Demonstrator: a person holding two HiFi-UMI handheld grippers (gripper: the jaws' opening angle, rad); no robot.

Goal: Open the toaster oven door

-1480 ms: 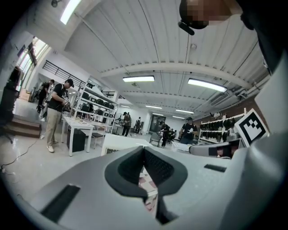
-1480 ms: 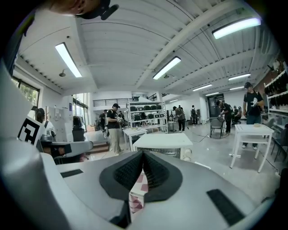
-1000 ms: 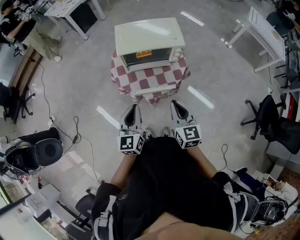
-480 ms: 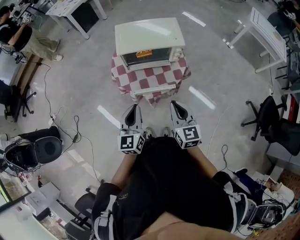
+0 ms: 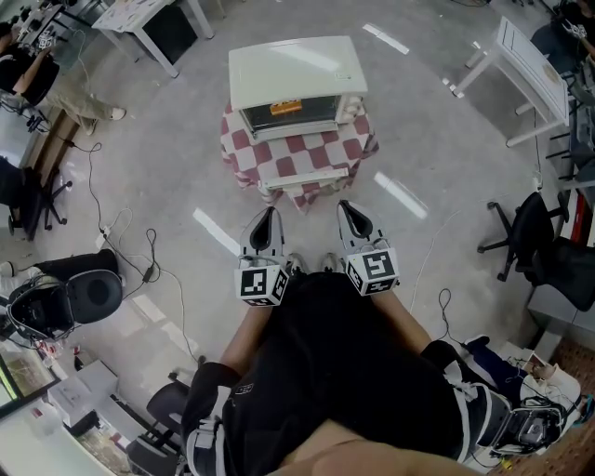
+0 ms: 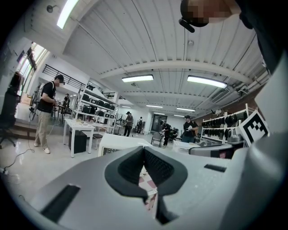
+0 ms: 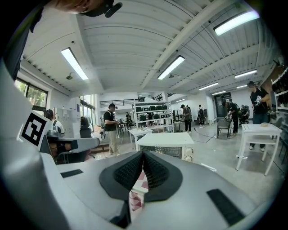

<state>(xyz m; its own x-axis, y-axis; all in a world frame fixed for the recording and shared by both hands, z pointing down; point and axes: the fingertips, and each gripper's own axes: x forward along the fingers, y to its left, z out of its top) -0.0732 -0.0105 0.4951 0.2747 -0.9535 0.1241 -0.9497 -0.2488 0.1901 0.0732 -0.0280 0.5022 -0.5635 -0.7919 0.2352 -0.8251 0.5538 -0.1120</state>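
A cream toaster oven [image 5: 296, 84] stands on a small table under a red-and-white checked cloth [image 5: 297, 153]. Its glass door [image 5: 288, 113] faces me and is closed, with two knobs at its right. Both grippers hang side by side short of the table, well apart from the oven. My left gripper [image 5: 265, 216] is shut and holds nothing. The right gripper [image 5: 348, 208] is shut too, also empty. In the right gripper view the oven [image 7: 167, 143] shows above the closed pads [image 7: 155, 171]. In the left gripper view its top [image 6: 118, 141] peeks over the closed pads [image 6: 157, 166].
Grey floor surrounds the table. A white table [image 5: 528, 70] stands at the right, office chairs [image 5: 539, 244] further right. Another white table [image 5: 149, 23] is at the upper left, near a seated person [image 5: 46, 70]. Cables [image 5: 139, 260] and gear lie at the left.
Both grippers and the oven have stayed put. Only the person at the upper left has shifted a little.
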